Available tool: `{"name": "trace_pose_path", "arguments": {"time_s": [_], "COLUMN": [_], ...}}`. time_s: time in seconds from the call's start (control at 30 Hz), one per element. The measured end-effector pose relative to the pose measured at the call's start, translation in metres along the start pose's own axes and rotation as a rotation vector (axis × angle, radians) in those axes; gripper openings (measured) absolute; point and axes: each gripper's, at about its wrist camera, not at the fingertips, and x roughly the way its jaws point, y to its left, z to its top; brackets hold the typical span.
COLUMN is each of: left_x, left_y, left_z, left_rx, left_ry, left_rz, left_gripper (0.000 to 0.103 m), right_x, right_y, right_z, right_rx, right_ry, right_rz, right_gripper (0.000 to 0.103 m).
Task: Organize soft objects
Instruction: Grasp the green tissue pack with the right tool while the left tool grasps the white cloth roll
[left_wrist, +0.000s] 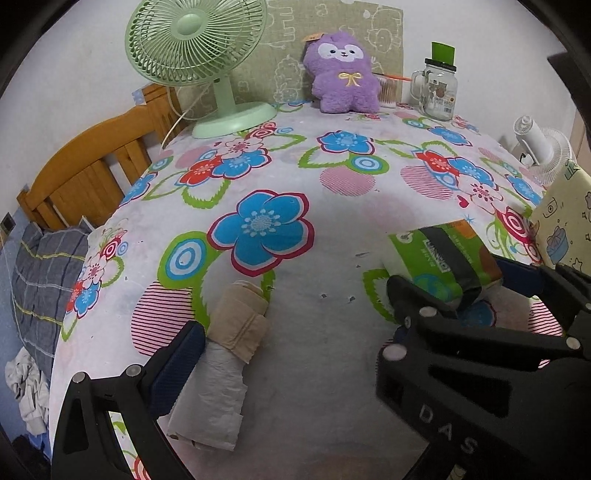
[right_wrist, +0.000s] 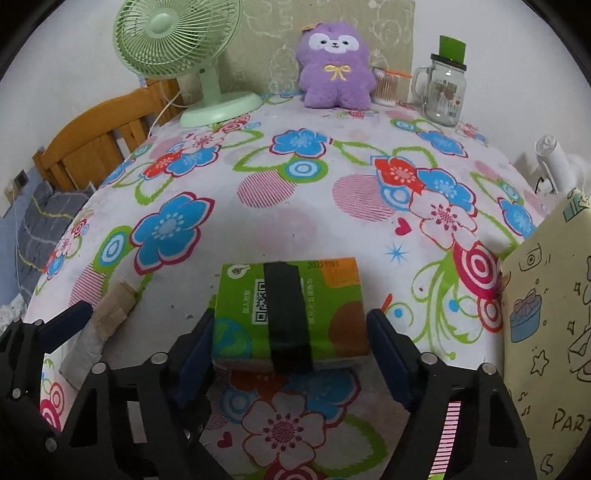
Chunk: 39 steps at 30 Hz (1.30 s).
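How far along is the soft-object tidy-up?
Done: nothing visibly sorted; the purple plush sits at the back by the green fan. In hand: the right gripper straddles the green tissue pack, which lies on the tablecloth, its left pad touching, the right just clear. The left gripper's visible finger sits beside the rolled cloth. Left: lifting and placing both.

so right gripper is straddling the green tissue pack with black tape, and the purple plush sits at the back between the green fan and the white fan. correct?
Not quite. The purple plush sits between the green fan and a glass mug jar, as the right wrist view shows; the white fan is off at the right edge. The right gripper does straddle the taped tissue pack.
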Motion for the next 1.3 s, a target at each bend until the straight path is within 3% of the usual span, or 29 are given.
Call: {"name": "trace_pose_path", "arguments": {"time_s": [0.83,1.13,1.3], "left_x": [-0.007,-0.006,-0.01], "left_y": [0.028,0.034,0.033], "left_z": [-0.01,-0.013,-0.016], "left_rx": [-0.006,-0.033,-0.044], "left_ry": [-0.03,-0.023,-0.028], "left_rz": [0.059,-0.022,-0.087], "left_gripper": [0.101,0.089,0.066], "right_x": [-0.016,-0.015,-0.017], "right_y": [0.032,0.039,0.042], "right_z": [-0.006,-0.006,-0.007], "right_rx": [-0.041,-0.044,-0.052], "right_ry": [-0.005,0.001,-0.004], "right_rz": [0.039,0.038,0.035], "right_gripper": [0.073,0.073,0.073]}}
